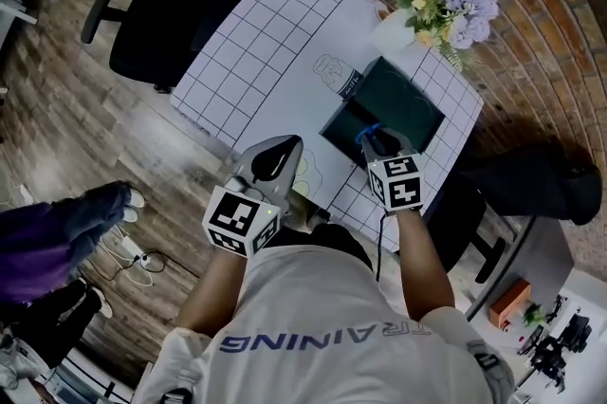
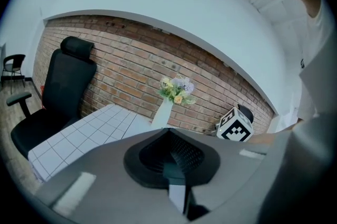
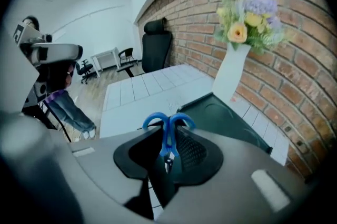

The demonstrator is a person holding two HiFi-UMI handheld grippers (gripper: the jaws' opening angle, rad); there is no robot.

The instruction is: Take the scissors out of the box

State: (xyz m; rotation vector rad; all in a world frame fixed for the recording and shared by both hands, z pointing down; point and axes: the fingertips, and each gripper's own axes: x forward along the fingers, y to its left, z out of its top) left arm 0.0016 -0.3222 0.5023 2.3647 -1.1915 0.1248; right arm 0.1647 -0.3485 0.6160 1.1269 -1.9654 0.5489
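Note:
A dark green box [image 1: 410,106] lies open on the white grid-patterned table [image 1: 266,51], near its right edge. My right gripper [image 1: 377,144] hangs just above the box's near end, shut on blue-handled scissors [image 1: 368,133]. In the right gripper view the scissors [image 3: 168,125] stand between the jaws with the handle loops uppermost, and the box [image 3: 231,118] lies below and beyond them. My left gripper [image 1: 275,157] hovers over the table's near edge, left of the box, shut and holding nothing. In the left gripper view, the left gripper [image 2: 176,157] points level across the table.
A white vase of flowers [image 1: 446,4] stands at the table's far right corner, just behind the box. A black office chair [image 1: 161,23] sits left of the table. Another dark chair [image 1: 531,184] is on the right. A person's legs [image 1: 76,222] are at the left, on the wooden floor.

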